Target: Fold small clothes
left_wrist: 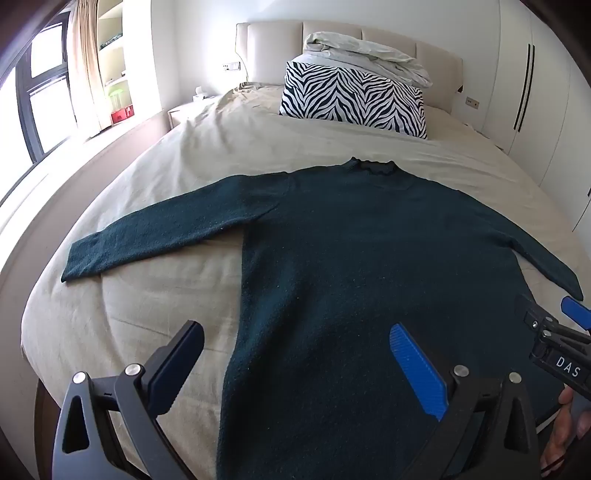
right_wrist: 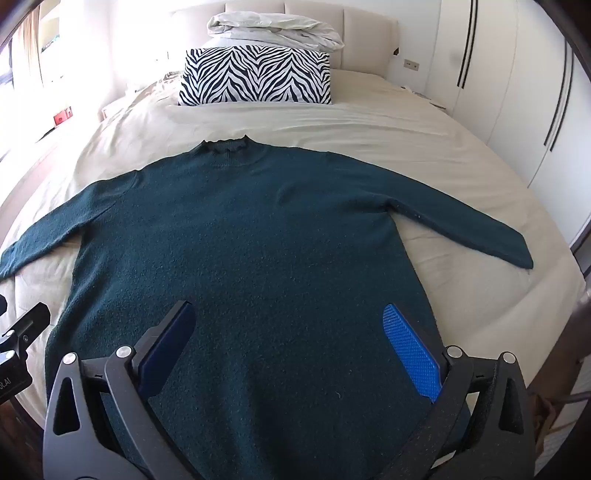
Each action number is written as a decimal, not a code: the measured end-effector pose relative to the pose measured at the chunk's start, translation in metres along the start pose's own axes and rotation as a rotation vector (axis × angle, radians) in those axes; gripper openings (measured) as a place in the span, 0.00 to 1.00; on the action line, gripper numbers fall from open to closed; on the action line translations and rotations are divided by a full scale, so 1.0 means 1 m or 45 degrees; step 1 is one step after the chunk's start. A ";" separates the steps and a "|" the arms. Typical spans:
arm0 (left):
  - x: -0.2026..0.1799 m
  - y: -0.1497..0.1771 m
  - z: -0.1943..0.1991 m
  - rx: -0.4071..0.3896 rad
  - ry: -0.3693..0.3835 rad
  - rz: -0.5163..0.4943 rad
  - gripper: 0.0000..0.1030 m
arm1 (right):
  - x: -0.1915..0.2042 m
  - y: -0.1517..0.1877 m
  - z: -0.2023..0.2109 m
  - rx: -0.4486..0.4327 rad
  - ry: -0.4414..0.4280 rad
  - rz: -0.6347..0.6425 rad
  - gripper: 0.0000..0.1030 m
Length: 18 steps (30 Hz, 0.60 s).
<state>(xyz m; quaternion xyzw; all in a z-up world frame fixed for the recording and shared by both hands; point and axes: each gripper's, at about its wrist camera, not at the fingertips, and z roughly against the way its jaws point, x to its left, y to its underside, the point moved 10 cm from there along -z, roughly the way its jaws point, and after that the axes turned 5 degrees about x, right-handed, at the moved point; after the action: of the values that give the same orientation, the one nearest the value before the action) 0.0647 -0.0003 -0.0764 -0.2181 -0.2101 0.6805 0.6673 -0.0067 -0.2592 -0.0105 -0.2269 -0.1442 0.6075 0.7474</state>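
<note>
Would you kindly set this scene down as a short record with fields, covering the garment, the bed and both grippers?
garment: dark green sweater, spread flat, collar toward the headboard, both sleeves out to the sides, not yet folded
surface: bed with beige sheet
at the head: zebra pillow, white duvet bundled behind it
left gripper: open, above the sweater's lower left part
right gripper: open, above its lower part, holding nothing

white "DAS" on right gripper body
</note>
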 end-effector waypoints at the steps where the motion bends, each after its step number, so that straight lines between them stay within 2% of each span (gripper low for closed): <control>1: 0.000 0.000 0.000 0.000 -0.001 -0.002 1.00 | 0.000 0.000 0.000 -0.004 -0.004 -0.003 1.00; 18: 0.005 0.005 -0.002 -0.001 -0.002 0.000 1.00 | 0.006 0.005 0.001 0.018 -0.007 0.027 1.00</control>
<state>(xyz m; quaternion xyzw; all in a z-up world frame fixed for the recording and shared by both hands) 0.0613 0.0051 -0.0809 -0.2179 -0.2110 0.6806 0.6669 -0.0102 -0.2527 -0.0130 -0.2215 -0.1394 0.6170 0.7422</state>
